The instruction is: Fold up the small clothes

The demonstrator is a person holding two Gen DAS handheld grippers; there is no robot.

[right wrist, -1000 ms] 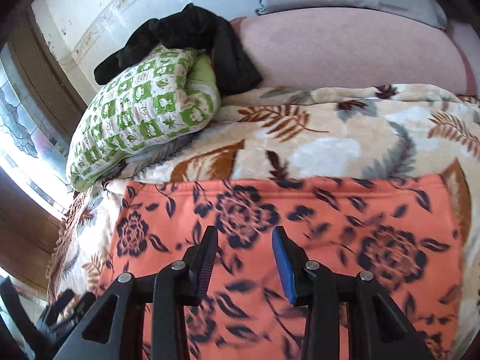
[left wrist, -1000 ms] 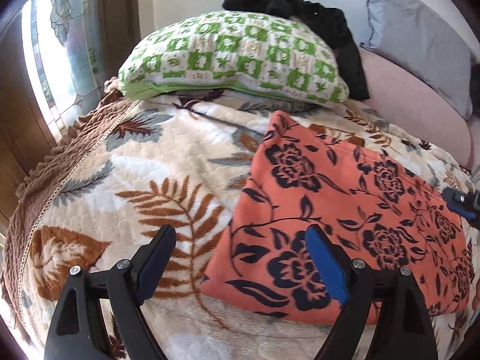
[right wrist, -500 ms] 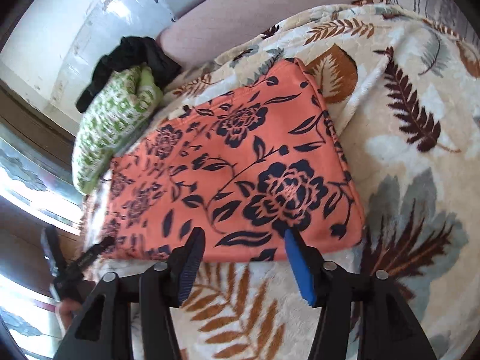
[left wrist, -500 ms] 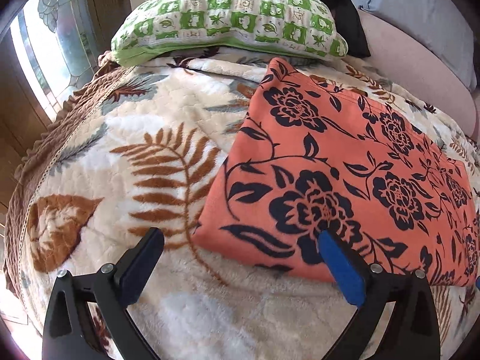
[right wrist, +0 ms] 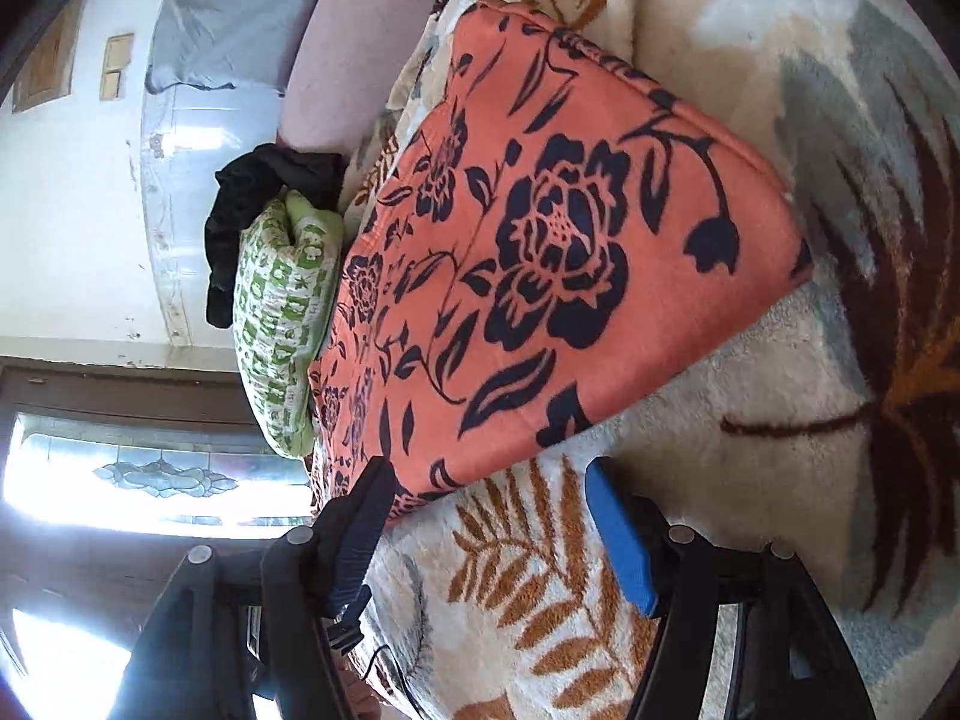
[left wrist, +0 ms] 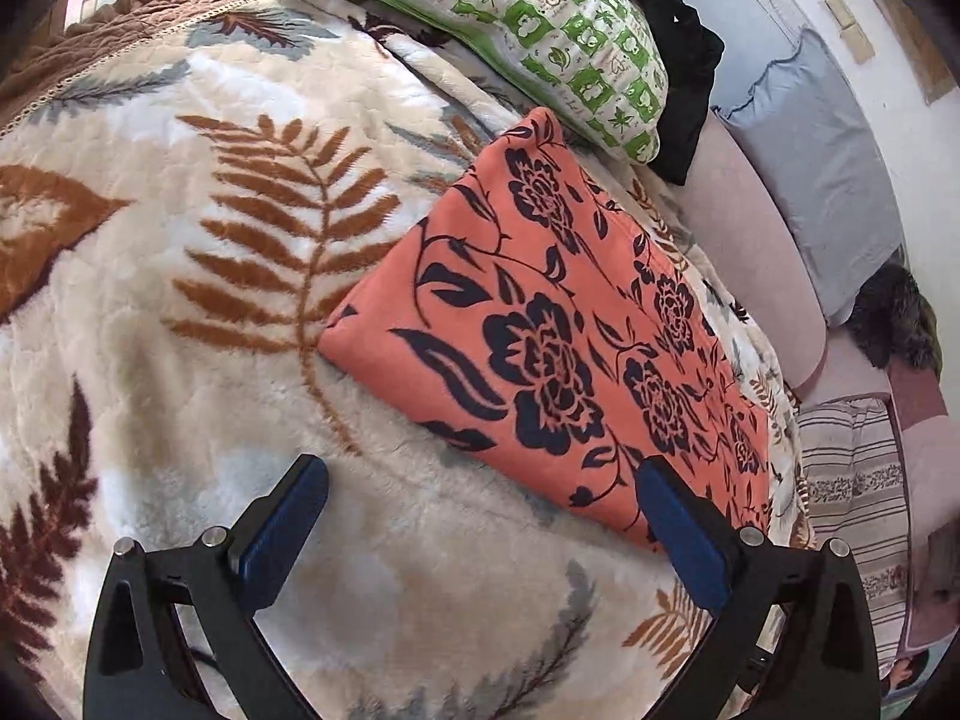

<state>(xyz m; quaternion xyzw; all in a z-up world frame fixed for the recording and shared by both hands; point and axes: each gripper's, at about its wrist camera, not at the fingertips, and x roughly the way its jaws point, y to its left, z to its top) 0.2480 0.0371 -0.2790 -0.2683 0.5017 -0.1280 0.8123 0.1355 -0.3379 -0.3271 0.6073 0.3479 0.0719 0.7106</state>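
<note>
An orange cloth with dark navy flowers lies folded flat on the leaf-patterned blanket. It also shows in the right wrist view. My left gripper is open and empty, just short of the cloth's near edge, its right finger over the cloth's corner. My right gripper is open and empty, near the cloth's near edge, its left finger at the edge.
A green and white pillow lies beyond the cloth with a black garment behind it. A grey pillow leans on the pink bolster. A striped fabric lies at right. A window is at left.
Both grippers have pulled back from the cloth and tilted. The right gripper has opened wider and rolled sideways. The cloth lies where it was.
</note>
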